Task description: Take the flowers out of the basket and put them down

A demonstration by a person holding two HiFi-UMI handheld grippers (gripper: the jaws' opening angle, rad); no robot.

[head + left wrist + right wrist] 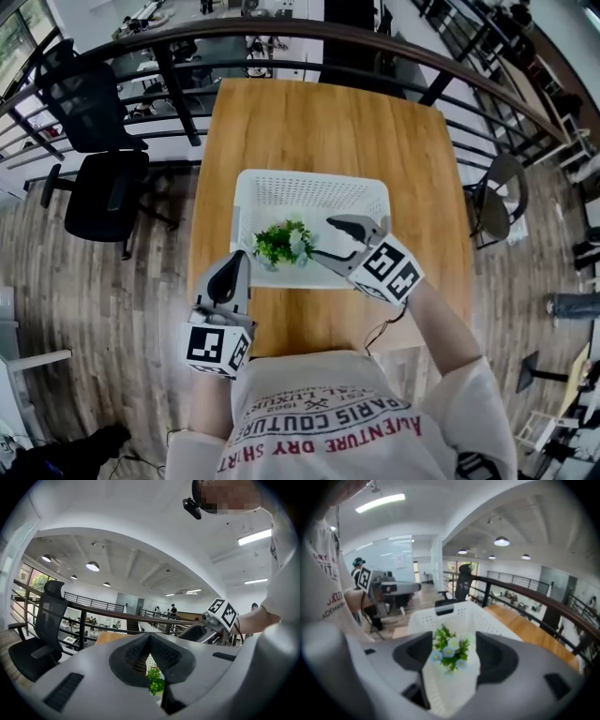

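When seen from the head view, the little bunch of green leaves and pale blue flowers (pixel 284 242) lay in the white plastic basket (pixel 309 180), just left of the right gripper (pixel 330 238). In the left gripper view, the left gripper (pixel 150 638) had its jaws together, with the flowers farther ahead. In the right gripper view, the jaws stood apart and the flowers sat straight ahead, not touched.

- This is an open-plan office, on an upper level that looks out over a lower floor.
- A dark curved railing (pixel 281 33) runs past the far edge of the wooden tabletop (pixel 328 131), as on a gallery.
- Beyond the railing there are desks (pixel 70 639) with things on them.
- A black swivel chair (pixel 103 187) with a headrest stands on the wood-plank floor (pixel 94 309), and another chair (pixel 497 197) stands on the other side.
- Round ceiling lamps (pixel 93 566) and long strip lights (pixel 255 536) hang from a white ceiling.
- A few people (pixel 173 610) stand far off, and a glass wall (pixel 401 559) shows further back.
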